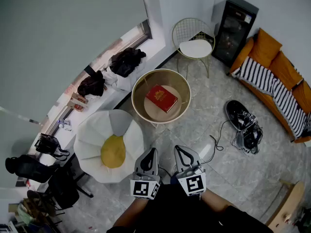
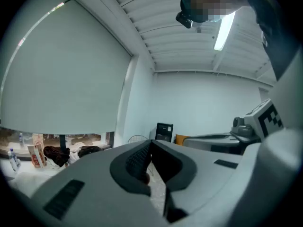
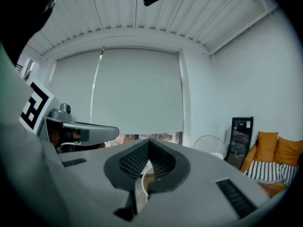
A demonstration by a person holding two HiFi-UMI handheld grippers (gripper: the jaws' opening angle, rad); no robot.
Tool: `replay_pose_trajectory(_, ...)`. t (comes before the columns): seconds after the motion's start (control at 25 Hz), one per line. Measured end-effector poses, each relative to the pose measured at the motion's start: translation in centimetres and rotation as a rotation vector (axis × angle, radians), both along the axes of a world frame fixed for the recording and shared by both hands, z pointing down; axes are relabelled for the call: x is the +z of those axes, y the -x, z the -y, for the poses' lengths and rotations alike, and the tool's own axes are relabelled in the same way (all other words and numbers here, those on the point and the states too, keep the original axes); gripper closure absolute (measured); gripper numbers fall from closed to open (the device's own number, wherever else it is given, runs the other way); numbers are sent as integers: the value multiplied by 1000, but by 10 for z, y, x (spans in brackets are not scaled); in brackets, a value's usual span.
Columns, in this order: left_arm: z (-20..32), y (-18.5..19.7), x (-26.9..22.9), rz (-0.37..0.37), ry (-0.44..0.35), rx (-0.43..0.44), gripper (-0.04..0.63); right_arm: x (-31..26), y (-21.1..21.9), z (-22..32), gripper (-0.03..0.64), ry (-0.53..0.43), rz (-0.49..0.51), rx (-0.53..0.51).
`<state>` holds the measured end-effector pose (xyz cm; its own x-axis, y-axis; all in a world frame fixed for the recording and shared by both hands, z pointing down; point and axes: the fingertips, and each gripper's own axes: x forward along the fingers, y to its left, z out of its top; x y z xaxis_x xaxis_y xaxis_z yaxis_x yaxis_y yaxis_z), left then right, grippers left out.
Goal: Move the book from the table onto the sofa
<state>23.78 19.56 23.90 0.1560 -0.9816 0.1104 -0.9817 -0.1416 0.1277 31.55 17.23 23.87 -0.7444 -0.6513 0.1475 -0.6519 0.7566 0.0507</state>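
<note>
The pale stone-patterned floor (image 1: 204, 130) takes up most of the room. A lowered roller blind (image 1: 68, 38) covers the window wall, and below it the sill carries dark bundles (image 1: 127, 61).

The orange sofa (image 1: 286, 76) stands against the far side wall, with a black-and-white striped blanket (image 1: 272, 89) draped over its seat. It is well apart from the table.

A white petal-shaped floor seat (image 1: 92, 140) with a yellow cushion (image 1: 113, 151) at its centre sits just beside the table, on the window side.

The round table (image 1: 160, 72) has a raised wooden rim and stands between the floor seat and the wire chair (image 1: 187, 30). The chair has a white seat pad. A black glass-fronted cabinet (image 1: 235, 30) stands in the corner, next to the sofa end.

A black item with trailing cables (image 1: 243, 123) lies on the floor in front of the sofa.

The person stands near the table and holds both tools side by side at about waist level, pointing roughly level toward the table.
- Left gripper (image 1: 152, 153): jaws fully together, pads meeting, nothing between them.
- Right gripper (image 1: 179, 150): jaws fully together, pads meeting, nothing between them.

Both grippers are clear of the table rim and touch no object.

The red book (image 1: 161, 98) lies flat inside the table's rim, slightly off centre and turned at an angle. Neither gripper is in contact with it.
</note>
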Motion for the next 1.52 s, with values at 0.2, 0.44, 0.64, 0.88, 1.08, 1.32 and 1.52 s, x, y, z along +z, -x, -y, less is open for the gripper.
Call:
replay_pose_trajectory(0.2,4,-9,11,-10,1,-10,580,10,-22,10,601,18,20,-36)
replay_pose_trajectory(0.44,26,-1,20,21,-1,30,580,23,-37,33,601,41,34,-8)
replay_pose_trajectory(0.64,54,14,37,3,21,27,580,34,-39,55,601,76,39,42)
replay_pose_trajectory(0.88,102,42,61,-4,31,56,580,67,-28,98,601,152,22,142)
replay_pose_trajectory(1.08,158,75,81,-26,60,109,580,93,0,149,601,262,56,206)
replay_pose_trajectory(1.32,219,129,123,-67,144,171,578,125,49,210,601,382,38,271)
replay_pose_trajectory(1.52,263,156,166,-93,253,293,578,163,78,250,601,474,9,332)
